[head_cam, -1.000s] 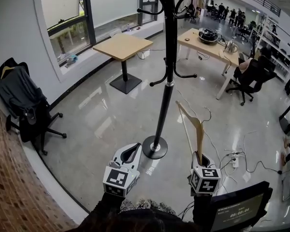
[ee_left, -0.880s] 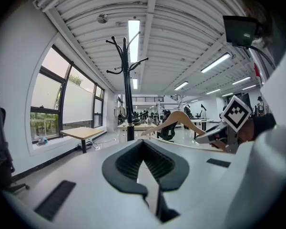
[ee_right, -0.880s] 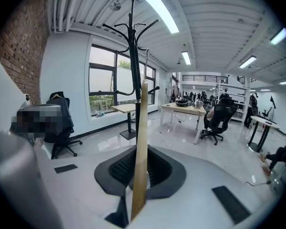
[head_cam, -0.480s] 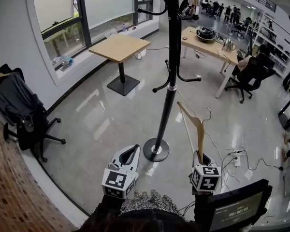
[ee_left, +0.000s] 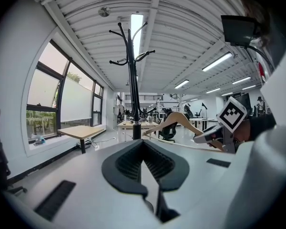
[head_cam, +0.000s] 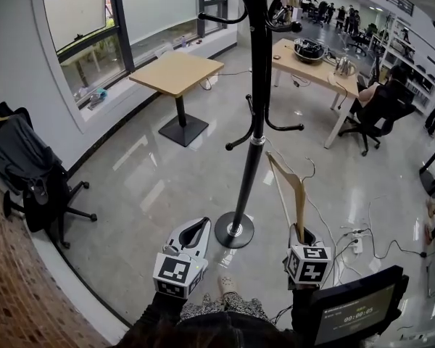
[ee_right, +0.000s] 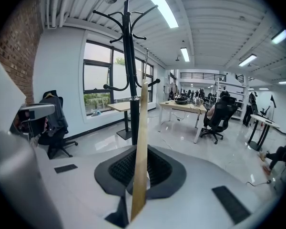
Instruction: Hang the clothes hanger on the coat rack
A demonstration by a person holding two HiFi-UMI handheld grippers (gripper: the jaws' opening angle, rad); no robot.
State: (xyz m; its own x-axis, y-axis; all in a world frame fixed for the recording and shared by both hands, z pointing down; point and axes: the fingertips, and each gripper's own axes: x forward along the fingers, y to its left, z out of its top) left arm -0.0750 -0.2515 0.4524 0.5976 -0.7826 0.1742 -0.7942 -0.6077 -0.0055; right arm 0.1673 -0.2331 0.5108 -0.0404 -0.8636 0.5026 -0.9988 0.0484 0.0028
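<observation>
The black coat rack [head_cam: 255, 107] stands on the glossy floor straight ahead, its round base [head_cam: 233, 230] between my two grippers. My right gripper [head_cam: 301, 232] is shut on one end of a wooden clothes hanger [head_cam: 293, 187], which points upward with its metal hook [head_cam: 309, 171] to the right of the pole. In the right gripper view the hanger [ee_right: 140, 142] rises from the jaws just beside the rack [ee_right: 129, 70]. My left gripper [head_cam: 200, 225] is shut and holds nothing; its view shows the rack [ee_left: 132, 80] and the hanger [ee_left: 176, 120] beyond.
A square wooden table [head_cam: 175, 71] stands behind the rack by the window. An office chair with a dark jacket [head_cam: 29, 165] is at the left wall. A long desk [head_cam: 312, 64] and a seated person [head_cam: 377, 107] are back right. Cables and a power strip [head_cam: 355, 241] lie on the floor.
The view has edged forward and the rack sits slightly nearer. Both grippers and the hanger keep almost the same place. A foot now shows at the bottom.
</observation>
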